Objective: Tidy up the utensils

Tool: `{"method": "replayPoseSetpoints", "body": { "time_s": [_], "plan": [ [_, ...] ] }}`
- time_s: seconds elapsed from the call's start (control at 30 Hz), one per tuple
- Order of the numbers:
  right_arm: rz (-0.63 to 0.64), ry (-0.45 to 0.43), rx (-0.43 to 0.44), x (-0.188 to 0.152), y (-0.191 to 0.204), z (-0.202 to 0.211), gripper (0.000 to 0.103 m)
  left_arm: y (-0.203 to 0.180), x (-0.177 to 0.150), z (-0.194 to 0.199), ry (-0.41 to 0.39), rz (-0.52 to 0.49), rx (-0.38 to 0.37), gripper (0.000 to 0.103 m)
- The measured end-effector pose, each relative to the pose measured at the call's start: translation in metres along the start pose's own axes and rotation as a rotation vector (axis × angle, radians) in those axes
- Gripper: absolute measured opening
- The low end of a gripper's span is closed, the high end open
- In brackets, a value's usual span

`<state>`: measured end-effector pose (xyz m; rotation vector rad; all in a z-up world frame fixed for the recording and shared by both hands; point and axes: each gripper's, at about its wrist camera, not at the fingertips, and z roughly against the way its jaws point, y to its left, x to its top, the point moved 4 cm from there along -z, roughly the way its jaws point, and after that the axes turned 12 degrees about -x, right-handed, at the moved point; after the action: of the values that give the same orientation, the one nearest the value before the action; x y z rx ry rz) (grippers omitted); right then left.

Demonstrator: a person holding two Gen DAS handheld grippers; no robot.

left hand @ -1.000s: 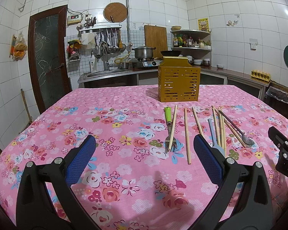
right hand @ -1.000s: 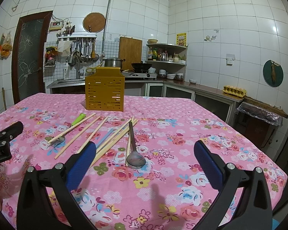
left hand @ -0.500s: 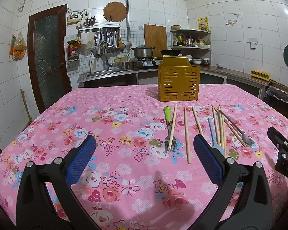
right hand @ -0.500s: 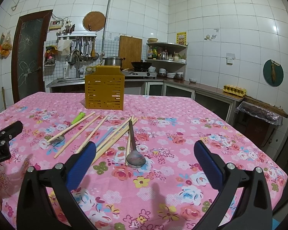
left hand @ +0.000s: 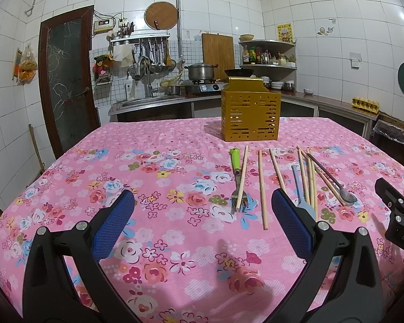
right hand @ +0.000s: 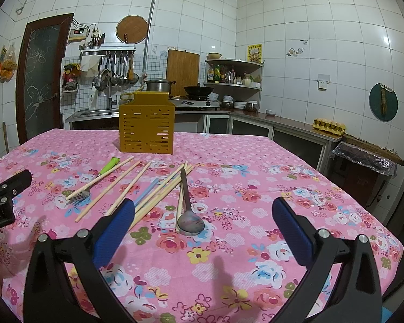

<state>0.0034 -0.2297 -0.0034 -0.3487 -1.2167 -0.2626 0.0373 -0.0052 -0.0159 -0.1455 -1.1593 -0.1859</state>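
A yellow slotted utensil holder point(left hand: 250, 111) stands upright at the far middle of the table; it also shows in the right wrist view point(right hand: 146, 124). In front of it lie a green-handled fork point(left hand: 238, 177), several wooden chopsticks point(left hand: 261, 185), a pale blue utensil point(left hand: 299, 185) and a metal spoon point(left hand: 334, 181). The right wrist view shows the spoon point(right hand: 188, 204), the chopsticks point(right hand: 113, 185) and the fork point(right hand: 99, 177). My left gripper point(left hand: 202, 210) is open and empty, short of the fork. My right gripper point(right hand: 202, 212) is open and empty, near the spoon's bowl.
The table carries a pink floral cloth point(left hand: 153, 177). Behind it run a kitchen counter with sink, pot and stove point(left hand: 202, 80), a corner shelf point(left hand: 269, 56) and a brown door point(left hand: 67, 80) at the left. A covered bin point(right hand: 363, 172) stands at the right.
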Motion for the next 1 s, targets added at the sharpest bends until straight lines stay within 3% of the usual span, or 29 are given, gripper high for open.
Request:
{"method": "replayPoseSetpoints", "body": {
  "time_s": [0.7,1.0],
  "plan": [
    [0.002,0.008,0.001,0.0,-0.001,-0.001,0.099,-0.001,0.0,-0.002,0.013,0.003,-0.001,0.098],
    [-0.006,0.039,0.05,0.023,0.004,-0.011,0.099,0.008,0.018,-0.013,0.055,0.04,0.003,0.098]
  ]
}}
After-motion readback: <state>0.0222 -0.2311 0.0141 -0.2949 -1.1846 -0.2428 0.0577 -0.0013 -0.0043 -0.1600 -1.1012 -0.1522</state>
